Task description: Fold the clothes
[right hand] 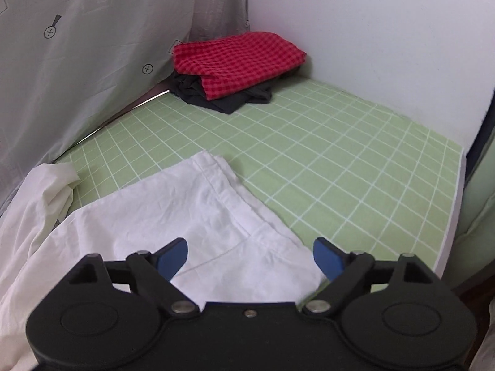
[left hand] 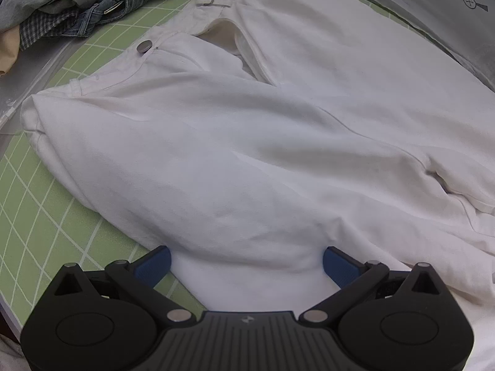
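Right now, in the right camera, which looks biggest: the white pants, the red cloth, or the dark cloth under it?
1. White pants, though they lie nearest the camera.
2. Red cloth.
3. Dark cloth, mostly hidden under the red one, so its true size is unclear.

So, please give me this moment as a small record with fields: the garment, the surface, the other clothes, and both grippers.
garment: white trousers, spread flat, waist open, metal button visible
leg ends: hems lie flat on the mat
surface: green grid mat
folded stack: red checked cloth on top of a dark garment, far corner
unfolded pile: denim and grey clothes, beside the waist
left gripper: open, over the trousers
right gripper: open, over the leg end
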Tool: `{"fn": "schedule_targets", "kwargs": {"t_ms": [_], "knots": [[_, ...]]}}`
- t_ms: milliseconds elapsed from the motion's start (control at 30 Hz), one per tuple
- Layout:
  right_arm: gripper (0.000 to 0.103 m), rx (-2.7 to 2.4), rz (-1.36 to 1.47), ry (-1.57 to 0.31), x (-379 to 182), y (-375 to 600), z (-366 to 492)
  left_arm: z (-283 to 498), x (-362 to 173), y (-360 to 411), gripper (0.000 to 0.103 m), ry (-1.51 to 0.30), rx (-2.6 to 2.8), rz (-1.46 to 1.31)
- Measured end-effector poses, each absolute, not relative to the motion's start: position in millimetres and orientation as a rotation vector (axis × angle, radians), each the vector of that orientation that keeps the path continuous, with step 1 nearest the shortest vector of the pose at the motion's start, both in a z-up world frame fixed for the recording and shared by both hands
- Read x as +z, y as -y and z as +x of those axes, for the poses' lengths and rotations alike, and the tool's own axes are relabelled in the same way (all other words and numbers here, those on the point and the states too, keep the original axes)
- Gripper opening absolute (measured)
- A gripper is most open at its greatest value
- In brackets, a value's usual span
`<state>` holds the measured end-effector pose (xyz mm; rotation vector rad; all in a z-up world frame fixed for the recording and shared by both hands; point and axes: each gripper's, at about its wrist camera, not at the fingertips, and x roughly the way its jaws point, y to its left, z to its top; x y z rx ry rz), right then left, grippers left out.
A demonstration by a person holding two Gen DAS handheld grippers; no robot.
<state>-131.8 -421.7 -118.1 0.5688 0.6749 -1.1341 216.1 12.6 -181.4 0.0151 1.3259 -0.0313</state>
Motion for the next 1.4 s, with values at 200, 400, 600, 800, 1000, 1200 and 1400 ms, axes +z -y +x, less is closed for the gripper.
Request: {"fn": "schedule_targets", "kwargs": {"t_ms": [200, 400, 600, 800, 1000, 1200, 1400], "knots": [[0.091, -1.06, 0.59, -0.708, -149.2, 487.3, -103.0, 215.4, -180.0, -8.1, 0.103, -1.339, 0.006, -0.015], [0.091, -0.966, 0.593, -0.763, -182.6, 549.6, -66.0, 214.0, -179.1, -5.0, 0.103, -1.377, 0.106, -0.106], [0.095, -0.885, 0.57, -0.759, -191.1, 567.8, -49.4, 208.8, -176.9, 0.5, 0.103, -1.377, 0.165, -0.155], [0.023, -0.764, 0.537, -0.673, -174.5, 568.2, -50.4, 203.5, -174.2, 7.8, 0.103, -1.364, 0.2, -0.182], [0.027, -0.78, 0.62, -0.294, -98.8, 566.8, -105.7, 200.2, -171.0, 19.9, 0.103, -1.352, 0.19, -0.17], [0.062, -1.022, 0.507, -0.598, -131.3, 559.4, -95.1, 198.8, -168.1, 28.9, 0.103, -1.344, 0.193, -0.173], [0.081, -1.2, 0.648, -0.665, -160.3, 524.8, -135.3, 195.7, -164.1, 39.7, 0.103, -1.332, 0.194, -0.171]]}}
